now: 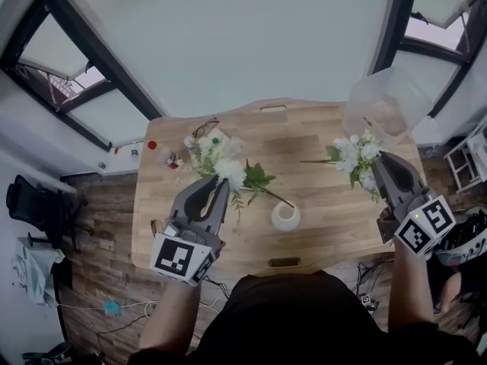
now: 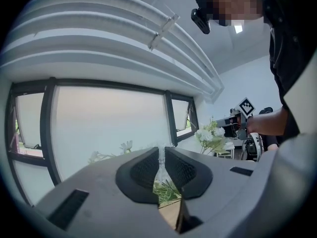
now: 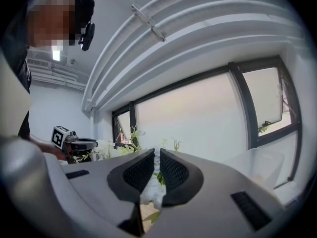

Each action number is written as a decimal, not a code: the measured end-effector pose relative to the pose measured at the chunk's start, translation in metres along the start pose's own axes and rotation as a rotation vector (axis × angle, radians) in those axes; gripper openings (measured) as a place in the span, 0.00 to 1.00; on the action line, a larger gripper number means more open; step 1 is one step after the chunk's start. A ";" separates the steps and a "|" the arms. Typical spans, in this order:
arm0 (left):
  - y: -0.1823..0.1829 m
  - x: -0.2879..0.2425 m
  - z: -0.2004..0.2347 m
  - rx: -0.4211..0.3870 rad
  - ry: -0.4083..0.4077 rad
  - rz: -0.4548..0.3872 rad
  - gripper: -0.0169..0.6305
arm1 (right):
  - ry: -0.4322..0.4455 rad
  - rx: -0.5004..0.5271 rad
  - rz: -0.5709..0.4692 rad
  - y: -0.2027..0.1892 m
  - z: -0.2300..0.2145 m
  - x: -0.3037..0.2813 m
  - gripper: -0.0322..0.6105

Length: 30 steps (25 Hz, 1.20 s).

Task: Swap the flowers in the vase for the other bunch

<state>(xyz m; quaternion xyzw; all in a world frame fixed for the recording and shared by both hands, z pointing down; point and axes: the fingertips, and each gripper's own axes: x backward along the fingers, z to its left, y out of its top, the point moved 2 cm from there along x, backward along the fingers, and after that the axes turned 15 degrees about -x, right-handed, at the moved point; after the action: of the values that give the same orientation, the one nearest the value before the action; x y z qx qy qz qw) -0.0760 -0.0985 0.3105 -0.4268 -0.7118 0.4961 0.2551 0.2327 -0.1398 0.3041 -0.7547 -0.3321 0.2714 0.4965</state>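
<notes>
A small white vase (image 1: 285, 217) stands on the wooden table (image 1: 327, 219), near its front edge. My left gripper (image 1: 223, 182) is shut on a bunch of white flowers with green leaves (image 1: 217, 157), held up and left of the vase. One long stem (image 1: 268, 193) slants down to the vase's rim; I cannot tell whether its end is inside. My right gripper (image 1: 378, 160) is shut on the other white bunch (image 1: 354, 157), held over the table's right side. The left gripper view shows thin stems and leaves (image 2: 163, 188) between the jaws, and the right gripper view shows white petals (image 3: 150, 192).
A clear plastic container (image 1: 384, 101) stands at the table's far right corner. Glasses (image 1: 204, 128) and small red items (image 1: 152, 144) lie at the far left. A black chair (image 1: 30, 204) is on the floor to the left, a white rack (image 1: 466, 158) to the right.
</notes>
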 end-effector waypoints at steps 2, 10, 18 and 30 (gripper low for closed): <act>0.003 0.004 0.014 -0.009 0.027 -0.005 0.09 | 0.001 0.007 -0.001 0.004 0.002 -0.001 0.13; 0.010 0.023 0.043 -0.052 0.114 -0.008 0.09 | 0.029 0.010 0.006 0.009 0.012 0.013 0.13; 0.000 0.029 0.063 -0.109 0.161 0.023 0.09 | 0.077 -0.019 0.009 0.013 0.025 0.014 0.13; -0.005 0.023 0.087 -0.152 0.181 0.046 0.08 | 0.140 -0.081 0.016 0.022 0.041 0.019 0.13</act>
<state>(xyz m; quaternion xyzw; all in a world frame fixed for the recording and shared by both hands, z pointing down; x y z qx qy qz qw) -0.1580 -0.1223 0.2812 -0.5042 -0.7113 0.4060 0.2738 0.2194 -0.1078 0.2676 -0.7939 -0.3014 0.2083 0.4852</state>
